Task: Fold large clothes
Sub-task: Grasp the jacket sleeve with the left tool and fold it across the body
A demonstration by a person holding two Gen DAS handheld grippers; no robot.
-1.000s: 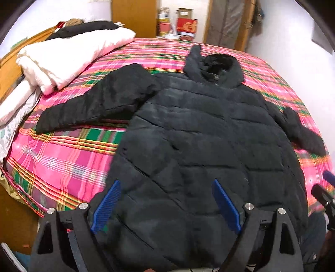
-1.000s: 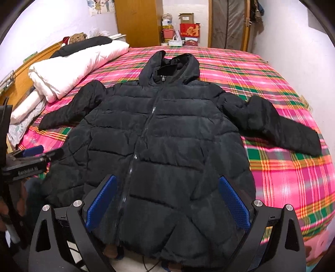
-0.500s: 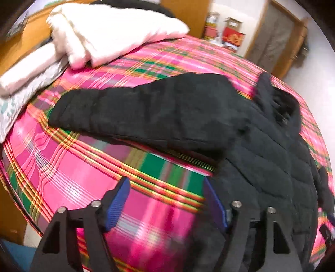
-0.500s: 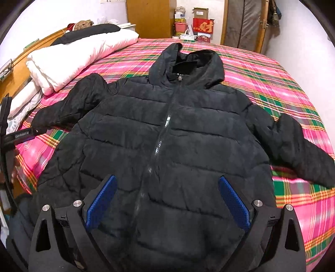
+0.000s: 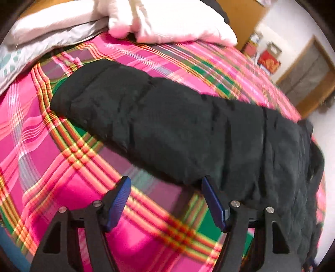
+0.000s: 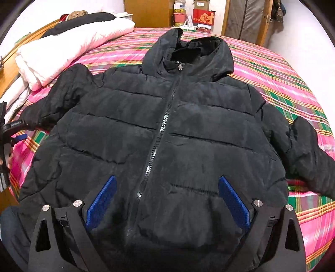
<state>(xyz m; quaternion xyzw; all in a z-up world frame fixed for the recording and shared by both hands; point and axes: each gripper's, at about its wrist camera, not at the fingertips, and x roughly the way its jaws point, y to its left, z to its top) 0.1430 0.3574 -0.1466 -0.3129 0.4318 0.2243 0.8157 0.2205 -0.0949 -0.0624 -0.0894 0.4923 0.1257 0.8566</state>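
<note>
A black hooded puffer jacket [image 6: 167, 129] lies front up and zipped on a bed with a pink plaid sheet [image 6: 282, 83], both sleeves spread out. In the left wrist view its left sleeve [image 5: 167, 125] runs across the frame, cuff [image 5: 67, 98] at the left. My left gripper [image 5: 165, 182] hovers open just below that sleeve, nothing between its blue pads; the right pad is beside the sleeve's lower edge. The same gripper [image 6: 14, 131] shows at the left edge of the right wrist view. My right gripper [image 6: 167, 177] is open over the jacket's lower front, straddling the zip.
A folded white duvet [image 6: 69, 48] and pillows lie along the wooden headboard [image 6: 10, 60], just past the sleeve's cuff. Boxes [image 6: 203, 14] and a wardrobe stand behind the bed. A white wall runs along the bed's right side.
The left gripper has swung left and down from the jacket's body to the left sleeve, its jaws a little narrower. The right gripper has moved in closer over the jacket's front.
</note>
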